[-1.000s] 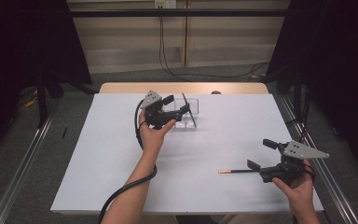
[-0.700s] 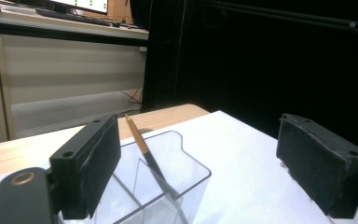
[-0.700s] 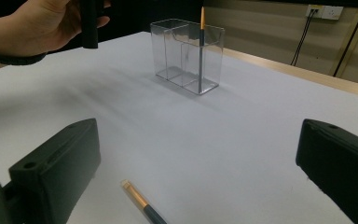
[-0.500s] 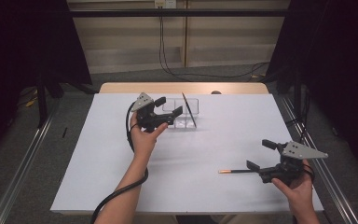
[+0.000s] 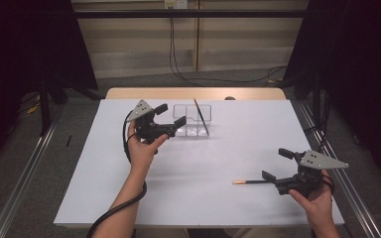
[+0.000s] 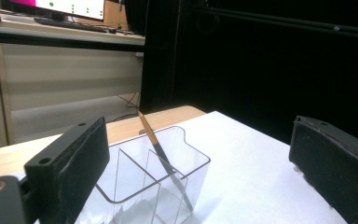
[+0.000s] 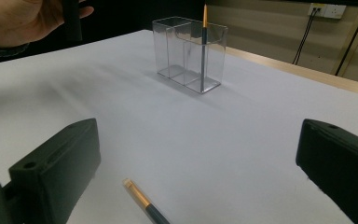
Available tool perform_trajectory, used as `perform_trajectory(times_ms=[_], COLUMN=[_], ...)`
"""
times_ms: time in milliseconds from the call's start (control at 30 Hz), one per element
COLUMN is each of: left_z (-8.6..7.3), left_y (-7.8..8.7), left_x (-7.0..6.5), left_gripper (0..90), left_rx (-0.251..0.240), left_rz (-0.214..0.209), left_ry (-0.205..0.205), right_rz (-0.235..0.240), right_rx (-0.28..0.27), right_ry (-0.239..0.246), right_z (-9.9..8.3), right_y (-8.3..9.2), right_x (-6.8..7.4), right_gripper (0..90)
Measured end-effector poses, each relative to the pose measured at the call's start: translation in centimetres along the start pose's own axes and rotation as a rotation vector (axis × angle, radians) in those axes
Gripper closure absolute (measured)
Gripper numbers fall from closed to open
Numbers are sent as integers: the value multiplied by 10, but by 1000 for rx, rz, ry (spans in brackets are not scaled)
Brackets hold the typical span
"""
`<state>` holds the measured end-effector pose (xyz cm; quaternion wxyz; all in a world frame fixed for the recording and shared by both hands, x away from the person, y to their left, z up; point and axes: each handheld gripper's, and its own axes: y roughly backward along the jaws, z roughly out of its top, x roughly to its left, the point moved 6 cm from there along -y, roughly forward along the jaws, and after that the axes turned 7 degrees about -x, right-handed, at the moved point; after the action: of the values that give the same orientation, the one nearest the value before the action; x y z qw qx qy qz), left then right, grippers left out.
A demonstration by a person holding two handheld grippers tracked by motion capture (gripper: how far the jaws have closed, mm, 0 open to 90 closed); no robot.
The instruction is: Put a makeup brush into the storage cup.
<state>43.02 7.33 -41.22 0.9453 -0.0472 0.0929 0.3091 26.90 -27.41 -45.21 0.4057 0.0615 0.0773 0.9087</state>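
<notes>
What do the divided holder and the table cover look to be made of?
The holder looks like clear hard plastic, perhaps acrylic: see-through walls, glossy edges, the pencil showing through. The table cover looks like matte white paper or sheet: flat, no glare.

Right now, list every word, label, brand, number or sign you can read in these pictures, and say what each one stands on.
None can be read.
Monitor in the left gripper view: white screen with a pink area and small dark and green marks, too small and blurred to read.
Clear organizer, pencils, both hand-held grippers: no print visible.
</notes>
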Motion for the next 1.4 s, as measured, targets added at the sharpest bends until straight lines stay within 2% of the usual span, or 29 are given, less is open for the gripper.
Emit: perform_trajectory(times_ms=[167,233,400,467,500,533,667,867,1000,1300,1400], left_z=[4,5,8,8,7,7,5,6,5,0,0], left_y=[7,11,21,25,29,30,39,50,55,67,72], left_x=[1,1,3,4,5,4,5,4,4,3,3], left_gripper=[15,6,1,2,2,3,1,1,1,1,0], left_rx=[-9,-7,-26,-18,-8,-10,17,16,33,32,39], left_rz=[-17,-33,-48,-51,-46,-53,-61,-75,-74,-85,-84], left_ry=[23,12,37,23,-1,1,-39,-32,-57,-53,-66], right_rz=[-1,-3,-1,0,0,-1,5,7,10,10,13], right_rx=[5,2,4,4,5,5,5,7,6,7,7], right_ry=[2,-1,1,0,3,5,3,3,7,5,5], right_z=[0,0,0,0,0,0,0,0,0,0,0], right_y=[0,0,0,0,-1,-1,-1,-3,-4,-4,-5], right_x=[1,1,1,1,1,1,2,3,4,4,4], right_gripper=[0,0,0,0,0,0,0,0,0,0,0])
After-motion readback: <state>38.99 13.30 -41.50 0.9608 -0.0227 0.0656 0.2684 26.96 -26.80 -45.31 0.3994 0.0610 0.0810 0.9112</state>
